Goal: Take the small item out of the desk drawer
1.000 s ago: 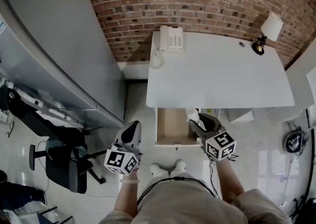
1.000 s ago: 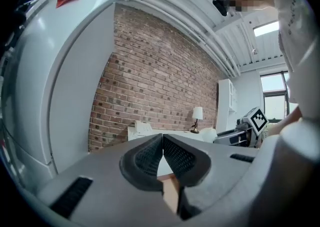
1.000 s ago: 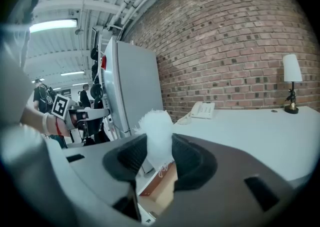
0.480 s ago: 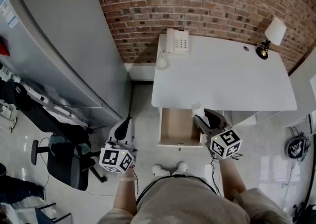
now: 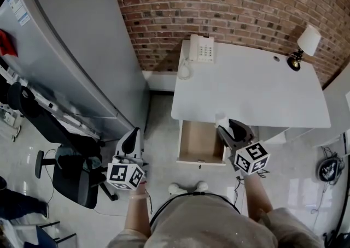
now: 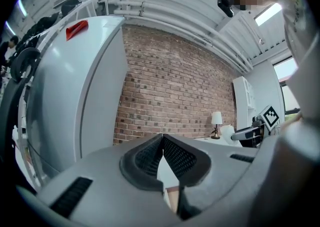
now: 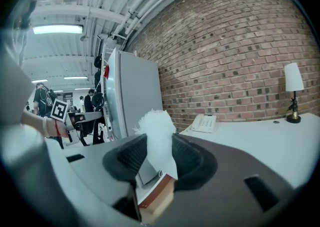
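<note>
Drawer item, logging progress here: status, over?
Left claw shut, empty. Right claw shut on small white item, out of the open drawer. Nothing in the way.

A red-brown brick wall (image 5: 229, 1) runs behind a white desk (image 5: 262, 99), which carries a white telephone (image 5: 202, 49) at its back left corner and a small table lamp (image 5: 305, 45) at the back right. A tall grey cabinet (image 5: 71, 50) stands to the left. A black office chair (image 5: 74, 178) sits on the glossy pale floor (image 5: 158, 132). A strip light (image 7: 57, 29) glows on the ceiling.
</note>
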A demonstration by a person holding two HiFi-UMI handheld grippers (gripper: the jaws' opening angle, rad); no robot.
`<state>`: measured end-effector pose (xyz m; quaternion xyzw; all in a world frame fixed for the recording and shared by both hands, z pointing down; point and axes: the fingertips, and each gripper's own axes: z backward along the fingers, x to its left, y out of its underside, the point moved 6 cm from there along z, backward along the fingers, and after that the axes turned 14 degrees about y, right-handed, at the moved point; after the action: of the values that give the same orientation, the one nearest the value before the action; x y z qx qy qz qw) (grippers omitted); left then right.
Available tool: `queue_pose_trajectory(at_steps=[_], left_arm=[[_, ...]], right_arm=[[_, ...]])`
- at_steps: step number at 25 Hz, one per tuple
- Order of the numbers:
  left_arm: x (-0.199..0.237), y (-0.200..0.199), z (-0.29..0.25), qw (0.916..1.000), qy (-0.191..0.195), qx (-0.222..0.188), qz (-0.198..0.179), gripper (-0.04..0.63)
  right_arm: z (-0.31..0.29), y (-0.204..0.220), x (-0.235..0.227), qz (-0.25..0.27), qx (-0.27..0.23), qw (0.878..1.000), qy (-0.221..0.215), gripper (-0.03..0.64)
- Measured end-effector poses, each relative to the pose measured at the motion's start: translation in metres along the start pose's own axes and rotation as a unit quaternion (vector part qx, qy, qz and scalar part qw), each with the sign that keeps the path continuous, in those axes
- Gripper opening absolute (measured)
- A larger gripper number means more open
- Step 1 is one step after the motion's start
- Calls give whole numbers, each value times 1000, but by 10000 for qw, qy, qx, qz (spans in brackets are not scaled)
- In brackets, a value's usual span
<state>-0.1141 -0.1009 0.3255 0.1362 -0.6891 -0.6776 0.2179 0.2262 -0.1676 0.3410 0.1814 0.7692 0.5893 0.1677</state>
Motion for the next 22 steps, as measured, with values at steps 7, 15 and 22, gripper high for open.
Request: queue_pose_trajectory(at_steps=[7, 15, 22], left_arm=[[4, -1, 0, 10000, -48, -20, -45, 5], [4, -2, -5, 10000, -27, -5, -74, 6], [4, 2, -6, 10000, -9, 44, -39, 5]], right_arm=[[-1, -6, -1, 54, -77, 9999, 37, 163], [-1, -5, -4, 15, -64, 10000, 60, 163], [-1, 1, -5, -33, -16, 10000, 67, 163]])
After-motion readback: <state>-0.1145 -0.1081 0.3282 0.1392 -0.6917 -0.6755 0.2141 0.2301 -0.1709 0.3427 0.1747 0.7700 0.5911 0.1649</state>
